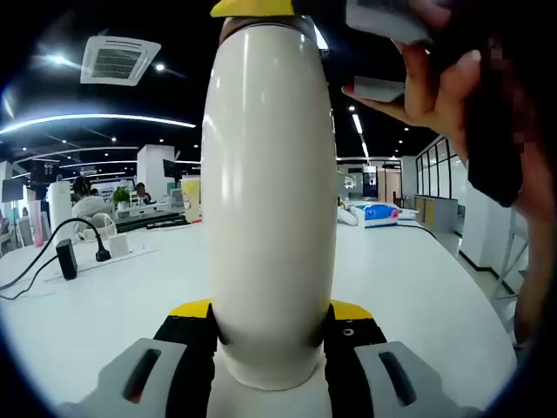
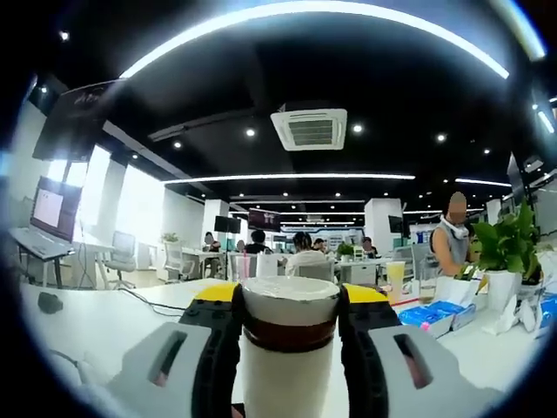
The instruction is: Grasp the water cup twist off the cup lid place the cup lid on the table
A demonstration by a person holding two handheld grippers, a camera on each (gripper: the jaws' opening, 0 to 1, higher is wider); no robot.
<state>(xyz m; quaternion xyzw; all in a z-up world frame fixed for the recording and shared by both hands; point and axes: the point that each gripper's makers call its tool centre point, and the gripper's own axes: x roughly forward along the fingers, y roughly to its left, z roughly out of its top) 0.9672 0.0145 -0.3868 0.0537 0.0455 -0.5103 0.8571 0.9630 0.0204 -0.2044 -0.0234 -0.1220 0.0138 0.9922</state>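
Cream-white and smooth, the water cup (image 1: 270,200) fills the centre of the left gripper view, clamped low by our left hand-held gripper (image 1: 268,340), while our right hand-held gripper (image 2: 287,335) pinches the cup lid (image 2: 289,306), so twisting may spin the cup or slip it onto the surface (image 1: 418,287).

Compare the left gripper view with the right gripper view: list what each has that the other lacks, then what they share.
Left gripper view: the left gripper clamping the water cup by its white body, a hand above, a black plug on the table. Right gripper view: the right gripper closed around the cup lid, a potted plant. Shared: the cup, the table, a ceiling vent.
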